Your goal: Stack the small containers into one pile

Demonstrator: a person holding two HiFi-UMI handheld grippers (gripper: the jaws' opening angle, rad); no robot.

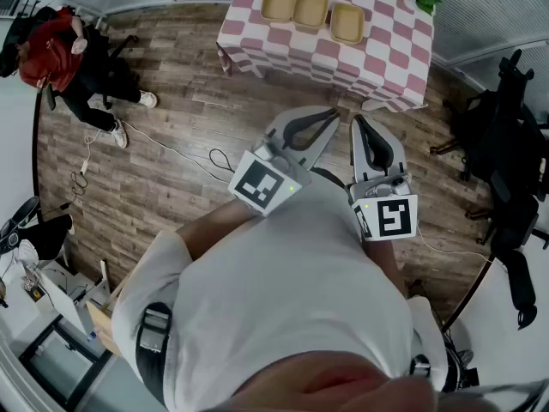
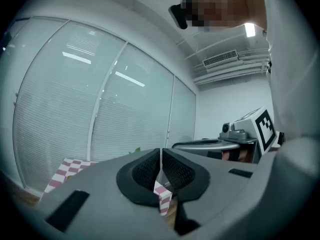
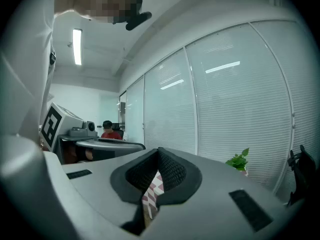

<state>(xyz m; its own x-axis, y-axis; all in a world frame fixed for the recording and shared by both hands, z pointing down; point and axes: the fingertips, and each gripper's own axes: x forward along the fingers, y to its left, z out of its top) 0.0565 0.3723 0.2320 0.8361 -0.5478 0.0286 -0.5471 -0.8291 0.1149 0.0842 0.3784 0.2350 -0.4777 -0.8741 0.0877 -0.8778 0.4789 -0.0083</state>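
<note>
Left gripper view shows our left gripper (image 2: 160, 153) with jaws together on nothing; our right gripper (image 3: 159, 154) is likewise closed and empty. Both are well apart from the checkered table (image 1: 390, 63), where three small containers (image 1: 310, 9) sit side by side, unstacked. Stacking seems not yet begun; next we'd approach, open the jaws and grasp one container.

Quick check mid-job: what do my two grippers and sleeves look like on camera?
Both the left gripper and right gripper are pale grey shells with black textured fingers, each carrying a white cube with black square markers. The person wears a short-sleeved white T-shirt.
</note>
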